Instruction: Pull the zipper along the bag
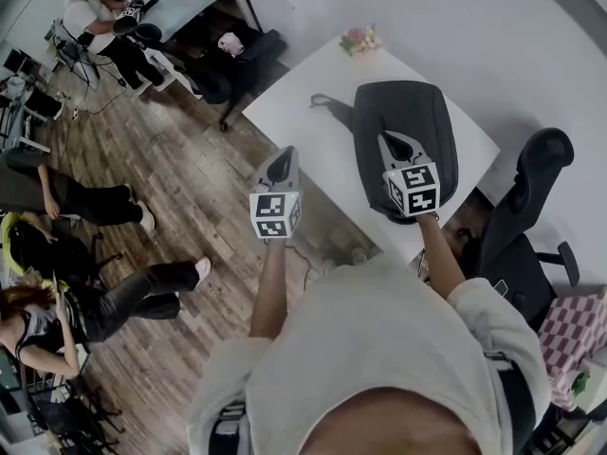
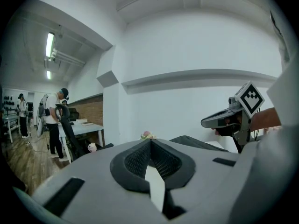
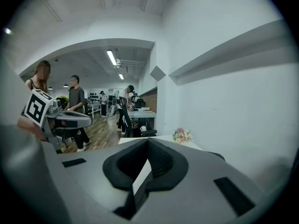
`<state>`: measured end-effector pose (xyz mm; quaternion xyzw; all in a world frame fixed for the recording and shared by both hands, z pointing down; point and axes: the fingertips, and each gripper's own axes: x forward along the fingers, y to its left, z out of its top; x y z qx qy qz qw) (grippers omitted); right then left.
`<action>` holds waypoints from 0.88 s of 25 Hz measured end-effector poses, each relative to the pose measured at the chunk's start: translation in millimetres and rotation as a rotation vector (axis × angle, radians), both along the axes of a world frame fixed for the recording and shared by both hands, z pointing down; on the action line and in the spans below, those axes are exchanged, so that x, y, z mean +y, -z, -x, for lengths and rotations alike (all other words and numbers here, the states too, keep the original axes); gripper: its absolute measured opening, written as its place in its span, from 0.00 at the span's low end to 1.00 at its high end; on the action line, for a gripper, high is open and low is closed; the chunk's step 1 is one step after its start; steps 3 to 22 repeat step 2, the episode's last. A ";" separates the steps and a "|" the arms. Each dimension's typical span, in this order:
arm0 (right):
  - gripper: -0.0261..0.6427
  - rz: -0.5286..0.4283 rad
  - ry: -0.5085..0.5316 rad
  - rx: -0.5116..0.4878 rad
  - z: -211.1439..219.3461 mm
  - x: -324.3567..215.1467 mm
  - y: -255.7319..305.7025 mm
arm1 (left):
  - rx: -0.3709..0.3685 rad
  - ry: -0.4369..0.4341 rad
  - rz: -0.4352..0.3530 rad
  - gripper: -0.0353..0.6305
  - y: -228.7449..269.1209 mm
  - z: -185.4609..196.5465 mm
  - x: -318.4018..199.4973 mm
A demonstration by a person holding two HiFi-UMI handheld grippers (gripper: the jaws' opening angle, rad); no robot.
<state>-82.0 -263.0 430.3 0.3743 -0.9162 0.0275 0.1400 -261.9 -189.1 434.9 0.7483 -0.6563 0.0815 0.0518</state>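
Bag (image 1: 422, 112) lies flat on the white table (image 1: 303, 112), toward its right half. It's dark grey soft fabric with a rounded outline, and one strap (image 1: 327, 102) trails off to the left across the tabletop. I can't make out the zipper line or the pull from any view, so I can't tell if the bag is open or closed. Nothing of its contents shows.

Left gripper (image 1: 283, 157) hangs off the near-left edge of the table, over wood plank floor (image 1: 190, 178), apart from the bag. Its jaws are fully together with nothing between them. In the left gripper view the black ribbed pads (image 2: 133, 160) meet at the tip, set in a smooth grey plastic shell.

Right gripper (image 1: 392, 140) hovers above the near part of the bag. I can't tell if it touches the fabric. Its jaws are closed too and empty, with the same black textured pads in a grey shell. Each unit carries a white cube with black square markers.

Small pink-and-white flower bunch (image 1: 358, 39) sits at the far corner of the table. Black office chair (image 1: 531, 197) stands to the right of the table, and a pink checked cloth (image 1: 574, 325) shows at the right edge.
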 end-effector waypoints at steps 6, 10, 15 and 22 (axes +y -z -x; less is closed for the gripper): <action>0.06 0.001 0.001 0.002 1.1 -1.4 -0.3 | -0.002 -0.001 -0.001 0.09 1.2 0.6 -1.7; 0.06 0.001 0.001 0.002 1.1 -1.4 -0.3 | -0.002 -0.001 -0.001 0.09 1.2 0.6 -1.7; 0.06 0.001 0.001 0.002 1.1 -1.4 -0.3 | -0.002 -0.001 -0.001 0.09 1.2 0.6 -1.7; 0.06 0.001 0.001 0.002 1.1 -1.4 -0.3 | -0.002 -0.001 -0.001 0.09 1.2 0.6 -1.7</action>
